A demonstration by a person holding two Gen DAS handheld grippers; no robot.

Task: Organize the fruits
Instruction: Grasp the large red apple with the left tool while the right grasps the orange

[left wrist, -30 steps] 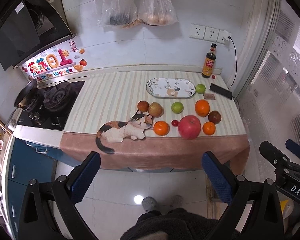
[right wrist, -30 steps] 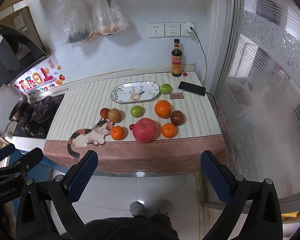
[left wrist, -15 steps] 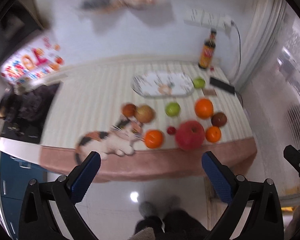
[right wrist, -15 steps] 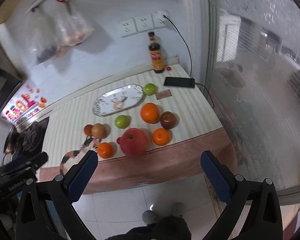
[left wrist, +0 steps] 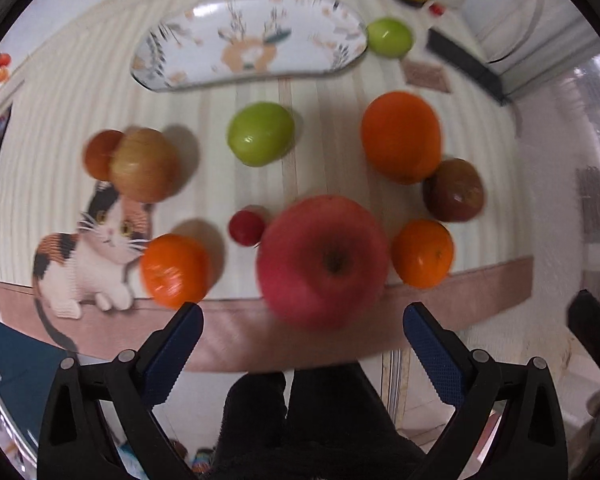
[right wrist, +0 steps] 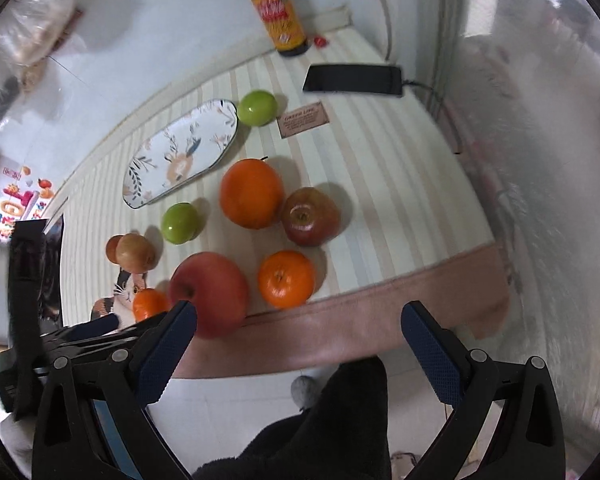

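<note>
While both claws hang off near edge of counter, nothing gripped yet. Left gripper (left wrist: 302, 322) jaws spread wide, empty, aimed at big red apple (left wrist: 324, 262) at near edge, prob first pick. Right gripper (right wrist: 299, 320) also wide open, empty, nearer small orange (right wrist: 286, 279). Fruit loose on striped cloth (right wrist: 380, 184); oval plate (left wrist: 248, 42) at far side bare, likely destination. Left view alone shows tiny red fruit (left wrist: 246, 227); right view alone shows whole phone (right wrist: 352, 79) + sauce bottle (right wrist: 278, 20) at far right.

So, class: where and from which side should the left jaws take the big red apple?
Grip the big red apple across its widest middle, coming from the counter's front edge. It sits upright, stem dimple up, nearest the open left gripper; its left and right flanks look mostly free, a small red fruit aside.
</note>
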